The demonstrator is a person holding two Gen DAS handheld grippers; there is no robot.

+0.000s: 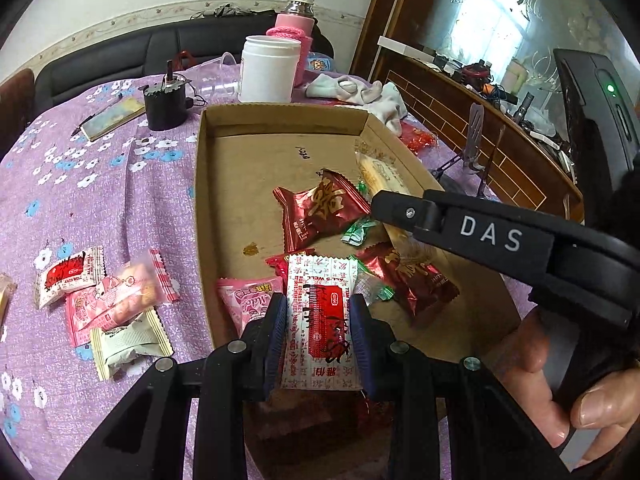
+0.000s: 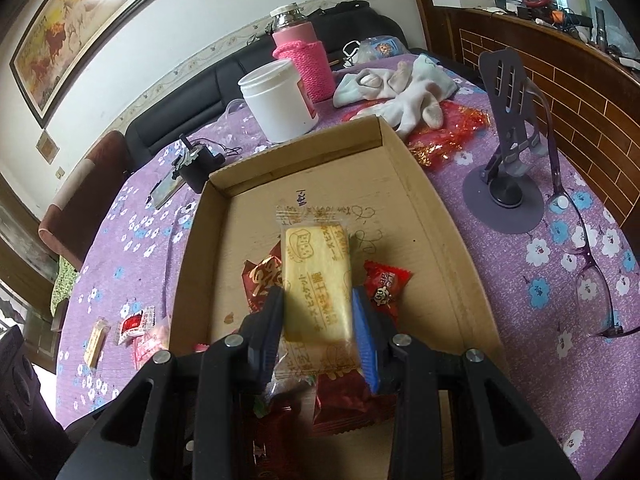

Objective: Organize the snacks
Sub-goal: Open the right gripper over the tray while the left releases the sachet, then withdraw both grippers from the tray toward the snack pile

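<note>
- The left gripper (image 1: 319, 334) hangs over the near end of a shallow cardboard box (image 1: 240, 184), its two blue-padded fingers (image 1: 276, 340) pinching a white-and-red snack packet (image 1: 320, 320) by its long sides; the packet stands lengthwise between them, above the snacks lying in the box.
- The right gripper (image 2: 318, 330) is over the same box (image 2: 420, 208), its fingers (image 2: 362, 332) clamped on the sides of a pale yellow biscuit pack (image 2: 318, 276) in clear wrap, held above the box floor.
- In the left view the right gripper (image 1: 384, 204) reaches in from the right side, with a person's hand (image 1: 560, 392) wrapped around its handle.
- On the box floor lie a dark red wrapper with a gold character (image 1: 320, 208), a second dark red wrapper (image 1: 408, 276), small green-wrapped sweets (image 1: 358, 230) and a pink packet (image 1: 246, 300) near the left wall.
- A bright red sweet (image 2: 386, 284) lies just right of the biscuit pack.
- Outside the box, on the purple flowered tablecloth (image 1: 100, 200), sits a small heap: a white-and-red packet (image 1: 68, 274), a pink packet (image 1: 116, 300) and a cream packet (image 1: 128, 342), touching one another.
- Beyond the box stand a white tub (image 1: 268, 68) and a pink-sleeved flask (image 1: 294, 24); white socks (image 2: 396, 88) lie to the right.
- A purple phone stand (image 2: 508, 152) and spectacles (image 2: 588, 264) rest on the cloth right of the box.
</note>
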